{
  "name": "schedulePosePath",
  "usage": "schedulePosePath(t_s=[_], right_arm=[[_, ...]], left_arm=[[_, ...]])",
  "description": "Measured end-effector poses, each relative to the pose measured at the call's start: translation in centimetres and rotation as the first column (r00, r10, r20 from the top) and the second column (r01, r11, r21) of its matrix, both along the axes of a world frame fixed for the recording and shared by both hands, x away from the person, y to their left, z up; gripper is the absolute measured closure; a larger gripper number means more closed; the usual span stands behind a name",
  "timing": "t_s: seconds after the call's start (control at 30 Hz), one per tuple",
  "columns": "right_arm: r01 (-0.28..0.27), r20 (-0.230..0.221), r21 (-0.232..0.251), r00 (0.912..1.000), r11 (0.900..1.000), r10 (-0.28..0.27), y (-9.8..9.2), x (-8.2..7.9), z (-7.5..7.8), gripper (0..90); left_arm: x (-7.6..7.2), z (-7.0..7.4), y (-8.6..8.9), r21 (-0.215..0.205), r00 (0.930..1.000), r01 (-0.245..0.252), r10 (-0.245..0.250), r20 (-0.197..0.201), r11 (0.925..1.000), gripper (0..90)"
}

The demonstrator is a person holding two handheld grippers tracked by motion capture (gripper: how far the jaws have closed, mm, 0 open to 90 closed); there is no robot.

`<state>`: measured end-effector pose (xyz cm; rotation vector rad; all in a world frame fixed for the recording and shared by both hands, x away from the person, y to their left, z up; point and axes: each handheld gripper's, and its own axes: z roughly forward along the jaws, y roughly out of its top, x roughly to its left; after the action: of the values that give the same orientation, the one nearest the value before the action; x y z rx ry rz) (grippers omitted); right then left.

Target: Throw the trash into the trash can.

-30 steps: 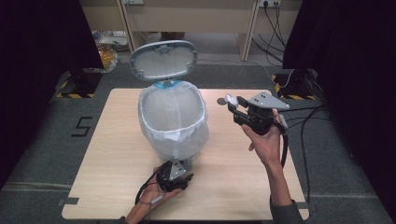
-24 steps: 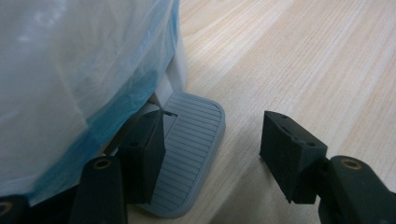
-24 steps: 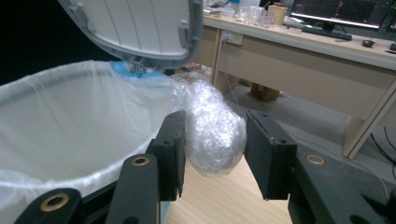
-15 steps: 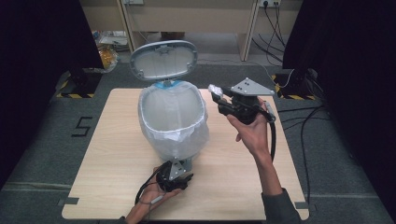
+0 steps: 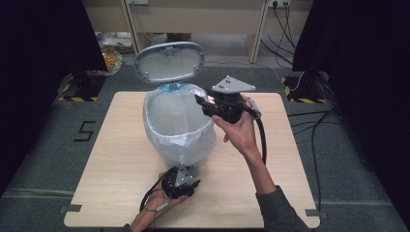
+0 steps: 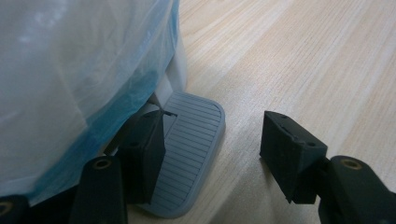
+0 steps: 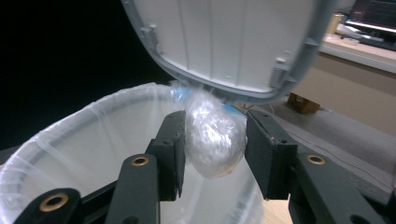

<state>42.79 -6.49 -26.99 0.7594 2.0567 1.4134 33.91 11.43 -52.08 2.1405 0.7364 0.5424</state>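
Dark curtained bay, grey floor; pale wooden tabletop at centre, bare along its right and near-left stretches, with free room on both sides of the bin.

Item 1: pedal bin, standing mid-tabletop, lined with a translucent white bag folded over the rim. Lid raised, tilted back behind the opening; the right gripper view shows its ribbed white underside close above the jaws, a detail flattened in the high view.

Item 2: right gripper, held level at the bin's right rim, jaws pointing over the opening. Right gripper view: jaws clamped on a crumpled ball of clear plastic wrap, which hangs above the lined interior, below the lid's edge. In the high view the ball is too small to make out.

Item 3: left gripper, at the bin's near foot. Left gripper view: one jaw rests on the grey ribbed pedal, the other stands over bare wood; nothing is pinched between them. Jaws at their narrowest.
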Motion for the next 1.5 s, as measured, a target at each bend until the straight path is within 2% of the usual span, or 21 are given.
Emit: schedulePosePath(t_s=[0.13, 0.33, 0.4, 0.63, 0.83, 0.97, 1.07, 1.3, 1.4, 1.5], right_arm=[[-0.032, -0.018, 0.002, 0.9993, 0.999, 0.032, 1.2, 0.3, -0.2, 58.4], [-0.05, -0.027, -0.011, 0.9984, 0.999, 0.05, 2.3, 0.6, -0.3, 58.2], [-0.053, -0.031, -0.005, 0.9981, 0.999, 0.053, 2.4, 0.6, -0.3, 58.1], [-0.05, -0.037, -0.008, 0.9981, 0.999, 0.049, 1.9, 0.6, -0.2, 57.5], [-0.047, -0.04, -0.002, 0.9981, 0.999, 0.047, 1.6, 0.5, -0.1, 53.0], [-0.037, -0.037, 0.006, 0.9986, 0.999, 0.038, 1.0, 0.3, 0.1, 50.6], [-0.024, -0.033, -0.004, 0.9992, 1.0, 0.023, 0.2, 0.2, 0.0, 49.4], [0.027, -0.049, 0.011, 0.9984, 1.0, -0.027, -3.0, -0.3, -0.7, 46.4], [0.06, -0.06, 0.015, 0.9965, 0.998, -0.059, -4.9, -0.6, -1.4, 41.0], [0.074, -0.067, 0.02, 0.9951, 0.997, -0.073, -5.8, -0.7, -1.9, 37.5]], left_arm=[[0.0, 0.0, 0.0, 0.001, 1.0, -0.001, 0.001, 0.001, 1.0, 39.6], [0.0, 0.0, 0.0, -0.001, 1.0, -0.003, 0.003, 0.002, 1.0, 39.5], [0.0, -0.1, -0.1, -0.013, 0.9999, -0.001, 0.001, -0.011, 0.9999, 39.5], [-0.1, -0.1, -0.1, -0.01, 1.0, -0.002, 0.002, -0.008, 1.0, 39.6], [0.0, -0.1, -0.1, -0.011, 1.0, 0.0, -0.001, -0.009, 0.9999, 39.6], [0.0, 0.0, -0.1, 0.001, 1.0, -0.002, 0.002, 0.004, 1.0, 39.5], [0.0, 0.0, 0.0, 0.0, 1.0, -0.001, 0.001, 0.004, 1.0, 39.5], [0.0, 0.0, -0.1, 0.005, 1.0, -0.003, 0.003, 0.007, 1.0, 39.6], [0.0, 0.0, 0.0, 0.001, 1.0, 0.001, -0.001, 0.003, 1.0, 39.5], [0.0, 0.0, 0.0, 0.002, 1.0, 0.0, 0.0, 0.003, 1.0, 39.6]])
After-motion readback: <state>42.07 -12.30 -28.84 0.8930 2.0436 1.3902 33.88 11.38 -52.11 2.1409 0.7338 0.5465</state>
